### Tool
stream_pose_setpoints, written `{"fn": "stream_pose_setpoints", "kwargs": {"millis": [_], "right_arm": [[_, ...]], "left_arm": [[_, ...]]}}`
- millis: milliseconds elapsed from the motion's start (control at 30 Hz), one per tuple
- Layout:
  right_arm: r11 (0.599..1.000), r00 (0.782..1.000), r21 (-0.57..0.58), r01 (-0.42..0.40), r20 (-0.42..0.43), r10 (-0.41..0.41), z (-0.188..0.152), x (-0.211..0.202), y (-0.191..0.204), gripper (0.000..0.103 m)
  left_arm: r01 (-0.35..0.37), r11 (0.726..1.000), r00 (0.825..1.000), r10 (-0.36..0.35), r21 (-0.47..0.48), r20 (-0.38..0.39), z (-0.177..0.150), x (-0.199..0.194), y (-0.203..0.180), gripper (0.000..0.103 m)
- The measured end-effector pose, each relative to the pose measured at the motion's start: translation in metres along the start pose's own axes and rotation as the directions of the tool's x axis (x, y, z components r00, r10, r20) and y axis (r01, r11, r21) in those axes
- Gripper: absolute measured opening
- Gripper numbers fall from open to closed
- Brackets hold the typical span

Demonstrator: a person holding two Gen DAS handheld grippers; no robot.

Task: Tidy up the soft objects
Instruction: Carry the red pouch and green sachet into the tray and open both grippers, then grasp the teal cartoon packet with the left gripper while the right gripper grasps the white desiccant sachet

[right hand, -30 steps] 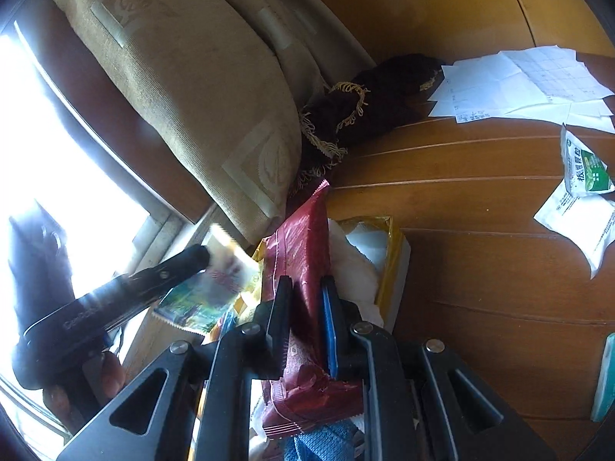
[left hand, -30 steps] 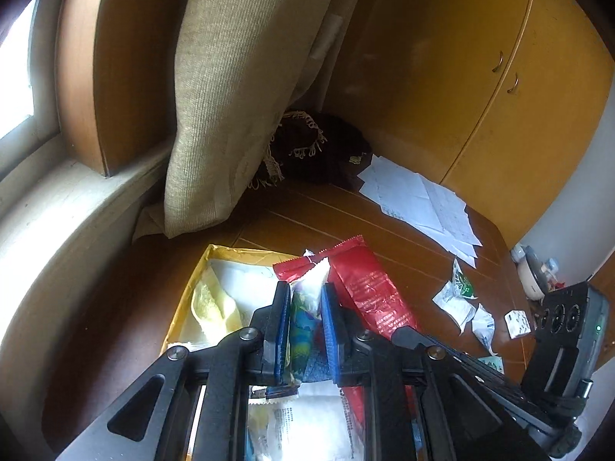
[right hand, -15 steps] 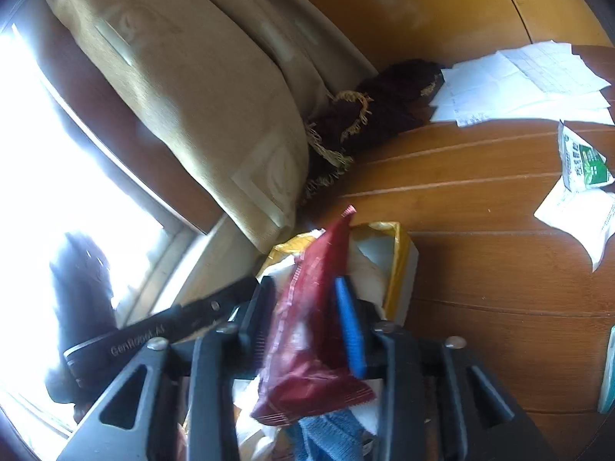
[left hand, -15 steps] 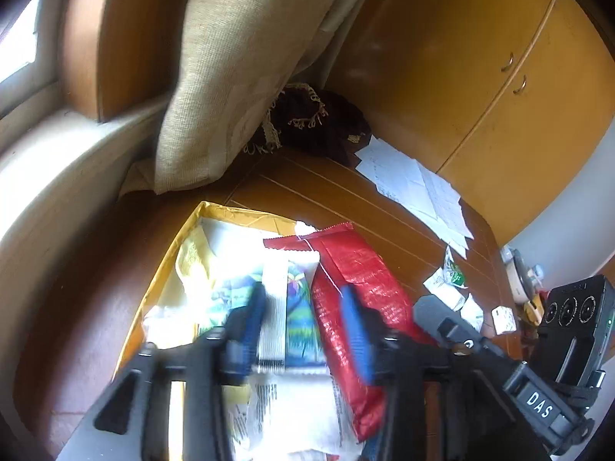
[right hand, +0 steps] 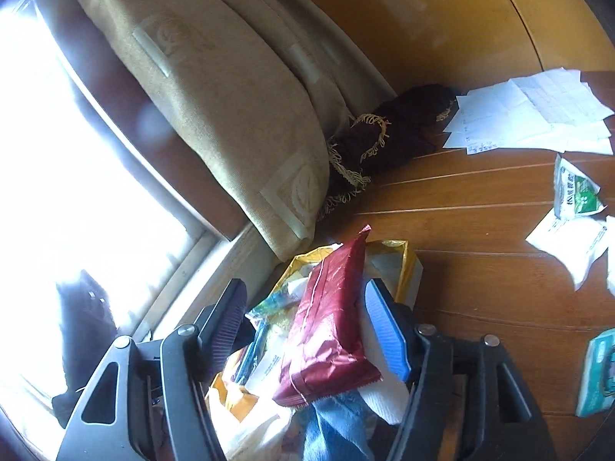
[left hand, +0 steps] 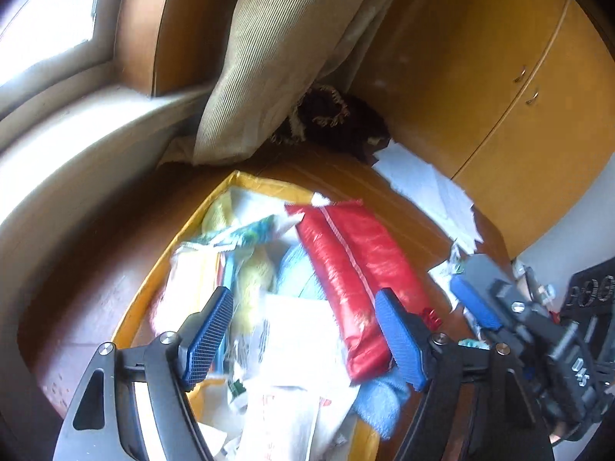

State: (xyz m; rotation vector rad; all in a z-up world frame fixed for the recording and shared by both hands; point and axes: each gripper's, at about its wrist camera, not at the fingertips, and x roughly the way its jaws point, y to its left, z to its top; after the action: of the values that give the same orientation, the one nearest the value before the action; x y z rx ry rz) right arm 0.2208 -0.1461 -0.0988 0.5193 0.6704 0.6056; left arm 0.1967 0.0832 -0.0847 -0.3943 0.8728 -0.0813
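Release step: both tools opening, nothing pinched. Left tool (left hand: 303, 340) over yellow box (left hand: 175, 265); red packet (right hand: 330, 319) lies loose atop pile between right tool (right hand: 307, 330) pads. Next, probably grab loose packets (right hand: 572, 207) on tabletop (right hand: 480, 269), far right.

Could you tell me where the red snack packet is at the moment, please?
The red snack packet lies on the pile in the yellow box, along its right side in the left wrist view, over the blue cloth; it sits between the right gripper's opening jaws, apparently released.

Left gripper (left hand: 303, 336) points steeply down, jaws opening, pads clear. Right gripper (right hand: 307, 328), at its 3 o'clock, jaws opening.
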Motion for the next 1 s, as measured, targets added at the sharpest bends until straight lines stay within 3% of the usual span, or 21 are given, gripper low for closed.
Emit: {"fn": "stream_pose_setpoints", "kwargs": {"millis": [133, 267, 400, 500, 600, 700, 833, 933, 1000], "right_arm": [[0.999, 1.000, -0.028, 0.019, -0.006, -0.019, -0.004, -0.030, -0.011, 0.065], [0.988, 0.990, -0.058, 0.141, 0.011, -0.140, 0.007, -0.067, -0.032, 0.065], [0.953, 0.953, -0.025, 0.301, 0.007, -0.301, 0.018, -0.098, -0.073, 0.066], [0.925, 0.929, 0.085, 0.369, -0.019, -0.369, 0.019, -0.108, -0.115, 0.066], [0.867, 0.884, 0.177, 0.465, -0.051, -0.464, 0.017, -0.115, -0.147, 0.066], [0.832, 0.862, 0.226, 0.506, -0.096, -0.498, 0.010, -0.118, -0.167, 0.066], [0.829, 0.859, 0.225, 0.512, -0.144, -0.491, -0.002, -0.114, -0.177, 0.065], [0.836, 0.862, 0.212, 0.505, -0.172, -0.477, -0.009, -0.102, -0.174, 0.053], [0.851, 0.875, 0.216, 0.479, -0.187, -0.445, -0.014, -0.100, -0.171, 0.047]], "left_arm": [[0.025, 0.999, 1.000, -0.025, -0.042, 0.002, -0.009, -0.009, -0.001, 0.080], [0.076, 0.997, 0.997, -0.076, 0.009, 0.032, -0.023, -0.027, -0.029, 0.080], [0.153, 0.984, 0.988, -0.156, 0.092, 0.022, -0.038, -0.038, -0.066, 0.080], [0.209, 0.965, 0.978, -0.207, 0.158, -0.025, -0.049, -0.033, -0.096, 0.081], [0.232, 0.950, 0.972, -0.221, 0.210, -0.075, -0.061, -0.022, -0.121, 0.081], [0.240, 0.940, 0.969, -0.218, 0.243, -0.117, -0.072, -0.009, -0.137, 0.081], [0.252, 0.938, 0.962, -0.215, 0.237, -0.170, -0.081, 0.007, -0.142, 0.081], [0.257, 0.938, 0.957, -0.214, 0.233, -0.194, -0.084, 0.012, -0.142, 0.081], [0.255, 0.938, 0.958, -0.213, 0.236, -0.190, -0.085, 0.011, -0.141, 0.081]]}}
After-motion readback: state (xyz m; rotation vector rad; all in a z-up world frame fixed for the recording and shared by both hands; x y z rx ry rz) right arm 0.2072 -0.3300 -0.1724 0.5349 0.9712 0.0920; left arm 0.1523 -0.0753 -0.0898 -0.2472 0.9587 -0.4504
